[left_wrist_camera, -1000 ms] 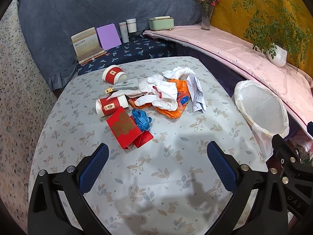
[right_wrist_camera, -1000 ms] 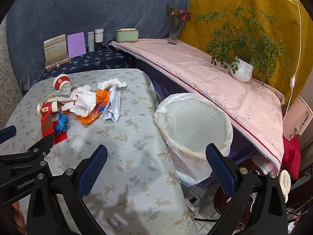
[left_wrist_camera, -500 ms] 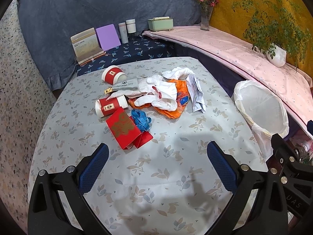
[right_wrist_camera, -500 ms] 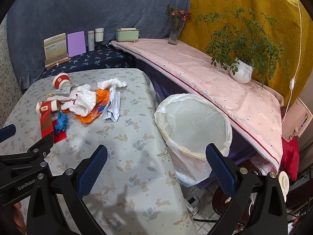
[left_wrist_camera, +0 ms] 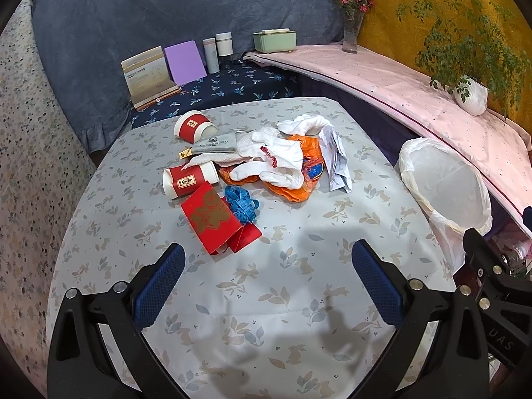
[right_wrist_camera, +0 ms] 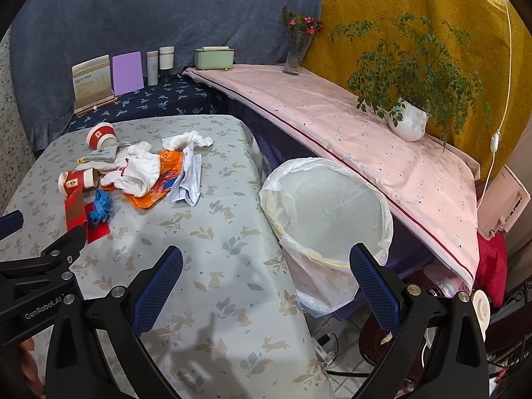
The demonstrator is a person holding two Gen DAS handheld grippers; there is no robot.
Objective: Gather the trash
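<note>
Both tongs, left [left_wrist_camera: 264, 267] and right [right_wrist_camera: 266, 269], hover spread wide and empty above the floral tabletop [left_wrist_camera: 299, 299], where light, crushable red-banded paper cups [left_wrist_camera: 189, 181], a limp orange plastic bag [left_wrist_camera: 307, 169] and soft white cloths [left_wrist_camera: 282, 153], best pinched at rims or folds, lie heaped well apart from the white-lined bin [right_wrist_camera: 327, 206].

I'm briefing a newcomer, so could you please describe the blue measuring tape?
Start at the trash pile on the floral table. At its near edge lies a red envelope. The measuring tape touches its right side: a loose bright-blue coil, the pile's only blue item.
</note>
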